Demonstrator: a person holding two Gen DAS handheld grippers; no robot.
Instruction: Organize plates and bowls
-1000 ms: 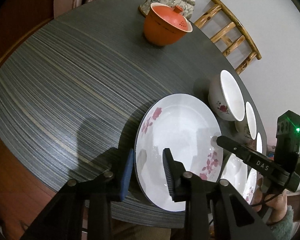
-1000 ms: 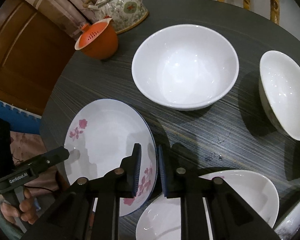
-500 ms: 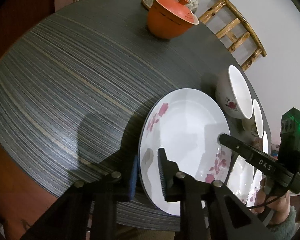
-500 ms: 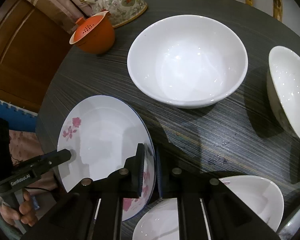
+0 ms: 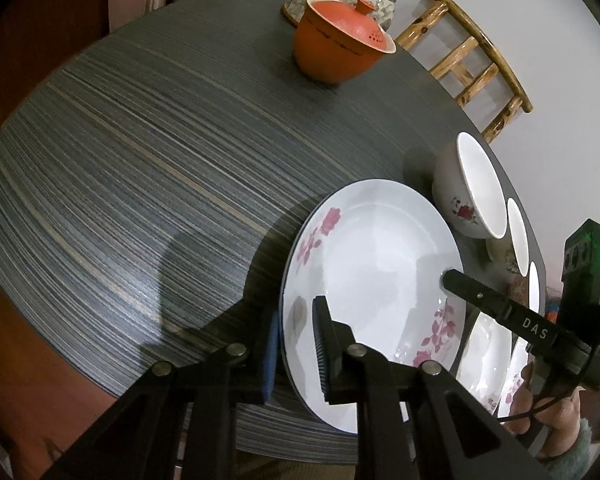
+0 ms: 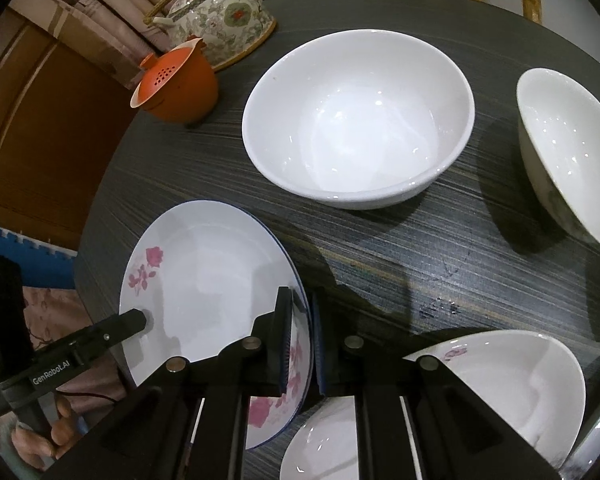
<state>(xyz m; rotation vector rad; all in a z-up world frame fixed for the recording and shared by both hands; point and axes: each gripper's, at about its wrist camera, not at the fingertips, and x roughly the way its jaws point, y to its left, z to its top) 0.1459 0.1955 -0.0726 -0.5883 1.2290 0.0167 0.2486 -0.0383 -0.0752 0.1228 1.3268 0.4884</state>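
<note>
Right now your left gripper pinches the near rim of the floral plate, w/ one pad under the edge and the other on the inside face. Your right gripper clamps the opposite rim of that same plate, fingers nearly pressed together w/ only the rim between, so the plate sits held from both sides at the table edge, tilted. Big white bowl stands just beyond it, apart; orange lidded cup and teapot are well away at the far side.
</note>
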